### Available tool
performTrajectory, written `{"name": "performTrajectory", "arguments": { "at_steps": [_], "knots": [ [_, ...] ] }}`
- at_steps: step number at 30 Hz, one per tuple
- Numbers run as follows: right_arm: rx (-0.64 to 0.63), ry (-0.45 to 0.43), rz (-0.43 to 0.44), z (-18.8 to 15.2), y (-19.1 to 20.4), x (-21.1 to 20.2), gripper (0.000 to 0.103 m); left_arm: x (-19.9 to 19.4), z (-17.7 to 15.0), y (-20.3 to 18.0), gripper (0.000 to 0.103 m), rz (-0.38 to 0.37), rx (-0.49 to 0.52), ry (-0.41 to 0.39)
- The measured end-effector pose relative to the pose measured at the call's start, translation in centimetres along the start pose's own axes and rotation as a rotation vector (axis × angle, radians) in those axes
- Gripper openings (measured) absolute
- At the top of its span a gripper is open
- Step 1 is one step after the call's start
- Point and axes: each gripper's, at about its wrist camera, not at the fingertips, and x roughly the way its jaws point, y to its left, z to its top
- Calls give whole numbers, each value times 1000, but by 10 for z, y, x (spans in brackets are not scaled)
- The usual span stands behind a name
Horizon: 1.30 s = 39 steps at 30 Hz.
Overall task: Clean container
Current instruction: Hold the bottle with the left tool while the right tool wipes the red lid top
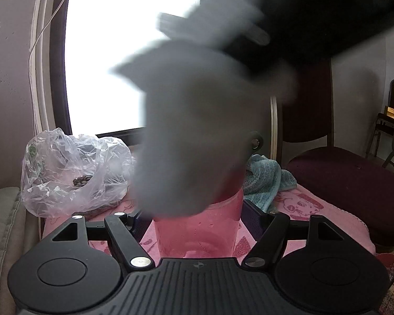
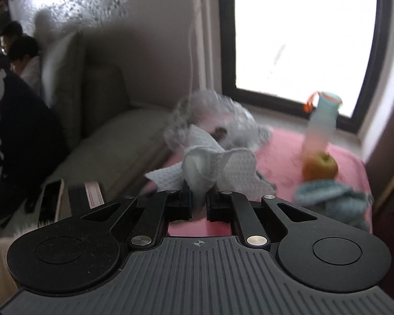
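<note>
Left claw (image 1: pixel 197 220) clamps one clear, pink-tinted container (image 1: pixel 198 232) at 6 o'clock, its mouth hidden by a motion-blurred grey paper towel (image 1: pixel 194 128) above, while right claw (image 2: pixel 198 204) pinches that one white wad, with one apple (image 2: pixel 320 166) at 3 o'clock.

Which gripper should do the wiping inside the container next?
Right. The right gripper is shut on the paper towel, ready to wipe. The left gripper already grips the clear container, so it is better kept steadying it.
</note>
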Motion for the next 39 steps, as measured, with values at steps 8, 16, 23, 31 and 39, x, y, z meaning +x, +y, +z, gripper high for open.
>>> {"name": "performTrajectory", "arguments": {
  "at_steps": [8, 16, 23, 31, 39],
  "knots": [
    [51, -48, -119, 10, -26, 13, 10, 4, 0, 7, 71, -1, 14, 1],
    [98, -6, -162, -6, -43, 0, 10, 0, -4, 12, 71, -25, 25, 3],
    [62, 18, -101, -21, -30, -11, 10, -4, -6, 15, 71, -49, 38, 6],
    [272, -122, -82, -58, -64, -48, 10, -4, -1, 14, 72, -49, 27, 34],
    [559, -102, -58, -139, -121, -24, 11, -9, 2, -1, 81, 34, 48, 71]
  ]
}}
